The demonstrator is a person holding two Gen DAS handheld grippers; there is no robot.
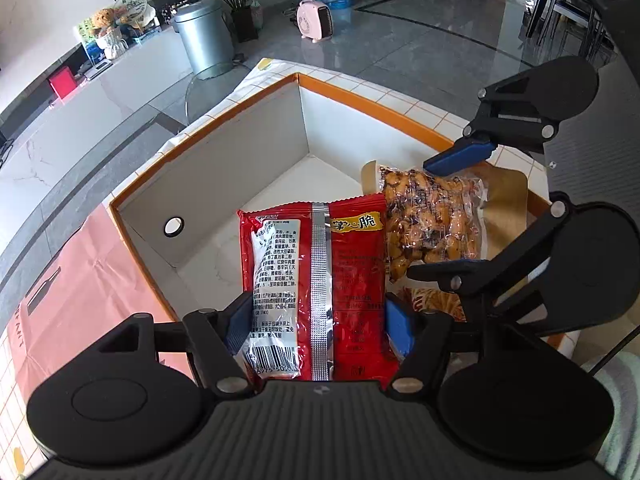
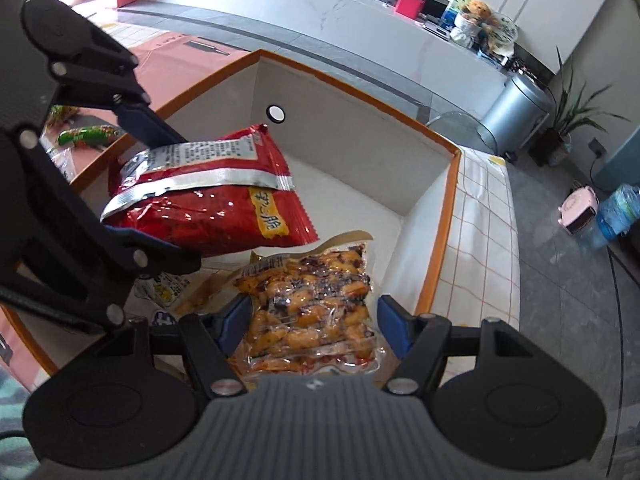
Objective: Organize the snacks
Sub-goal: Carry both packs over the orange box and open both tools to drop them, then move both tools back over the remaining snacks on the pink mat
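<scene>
The left gripper [image 1: 320, 316] has its blue-padded fingers [image 1: 240, 316] closed on the sides of a glossy red packet [image 1: 316, 264], held over the box [image 1: 224, 160]. The right gripper's [image 2: 314, 326] fingers [image 2: 394, 326] stand apart, flanking a clear crinkled bag [image 2: 316, 304] of yellow-brown pieces lying inside the orange-rimmed white box; whether they touch it I cannot tell.
</scene>
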